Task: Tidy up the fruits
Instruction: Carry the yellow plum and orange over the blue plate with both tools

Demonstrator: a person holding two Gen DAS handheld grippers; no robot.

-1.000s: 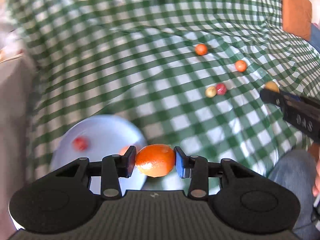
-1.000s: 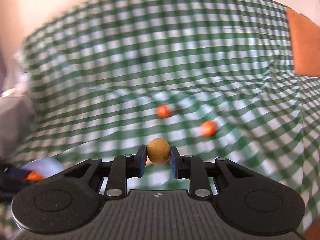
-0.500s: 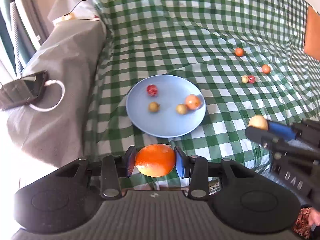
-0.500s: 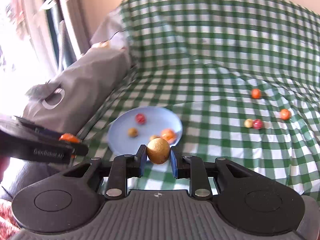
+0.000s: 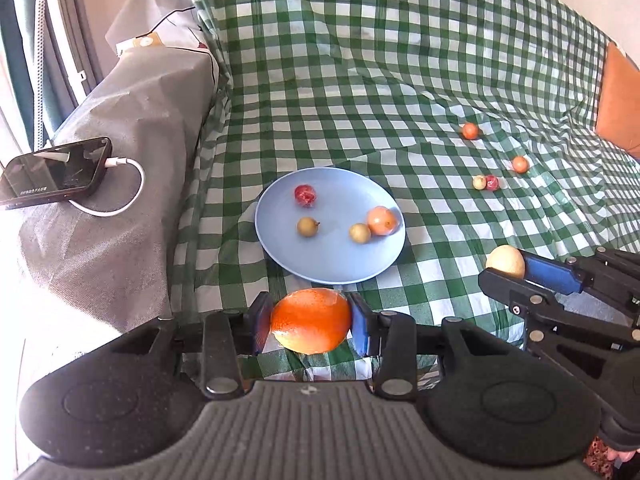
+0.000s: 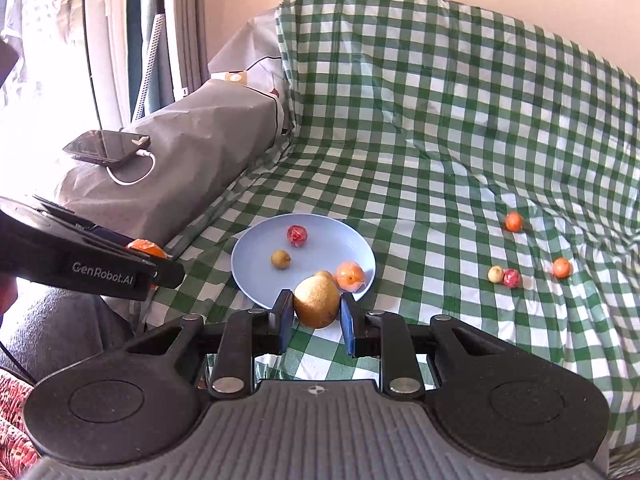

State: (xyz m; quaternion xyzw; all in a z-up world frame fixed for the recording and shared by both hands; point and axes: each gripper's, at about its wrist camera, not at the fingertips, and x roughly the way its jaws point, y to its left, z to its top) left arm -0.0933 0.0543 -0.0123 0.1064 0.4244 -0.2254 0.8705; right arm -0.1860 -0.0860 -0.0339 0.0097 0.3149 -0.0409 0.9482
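Observation:
My left gripper (image 5: 311, 322) is shut on a large orange (image 5: 311, 320), held just in front of the blue plate (image 5: 344, 264). My right gripper (image 6: 314, 316) is shut on a tan round fruit (image 6: 316, 302) at the plate's (image 6: 248, 272) near rim. The plate holds a red fruit (image 5: 305, 195), two small tan fruits (image 5: 307, 226) and an orange fruit (image 5: 382, 221). Several small fruits lie loose on the green checked cloth at the right: two orange ones (image 5: 470, 131) (image 5: 520, 164), a pale one (image 5: 479, 182) and a red one (image 5: 491, 182).
A grey covered armrest (image 5: 132, 152) rises to the left of the plate, with a phone (image 5: 56, 172) and white cable on it. An orange cushion (image 5: 618, 100) sits at the far right. The cloth's front edge runs just under the grippers.
Both grippers have pulled back and swung left from the loose fruits, each still holding its fruit. The plate and armrest have come fully into view.

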